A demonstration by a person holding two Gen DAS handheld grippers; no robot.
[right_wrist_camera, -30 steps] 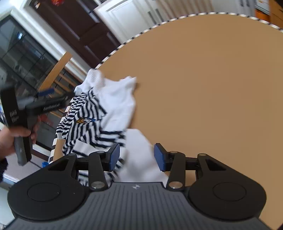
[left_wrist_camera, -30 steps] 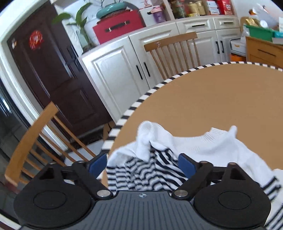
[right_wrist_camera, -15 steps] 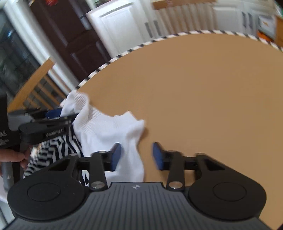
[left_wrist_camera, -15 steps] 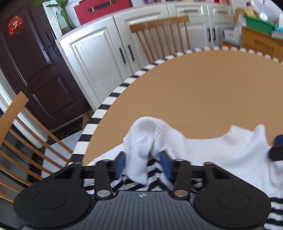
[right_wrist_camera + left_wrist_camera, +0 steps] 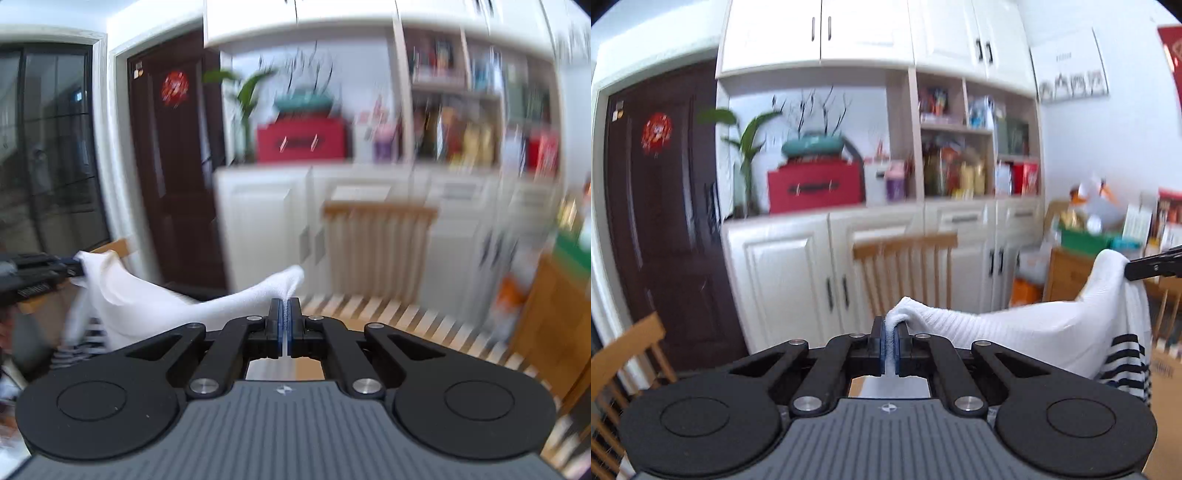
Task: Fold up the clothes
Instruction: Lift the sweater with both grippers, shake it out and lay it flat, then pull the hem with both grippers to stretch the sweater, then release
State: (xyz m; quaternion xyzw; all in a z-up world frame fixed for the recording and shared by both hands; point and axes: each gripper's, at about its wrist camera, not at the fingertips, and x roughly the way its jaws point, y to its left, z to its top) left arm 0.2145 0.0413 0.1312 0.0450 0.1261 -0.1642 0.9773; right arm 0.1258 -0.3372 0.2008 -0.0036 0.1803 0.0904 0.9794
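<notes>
Honestly can't read anything here: the red ornament (image 5: 656, 133) on the dark door (image 5: 665, 206) and the shelf packages are too blurry.

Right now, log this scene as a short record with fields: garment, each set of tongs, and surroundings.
garment: white knit sweater with black stripes, lifted and stretched between the two tongs
left tongs: shut on a bunched white edge of the sweater
right tongs: shut on a thin white edge of the sweater
stripes: hang at the lower part of the garment
background: wooden chair, white cabinets, dark door
image quality: right wrist view is motion-blurred
</notes>
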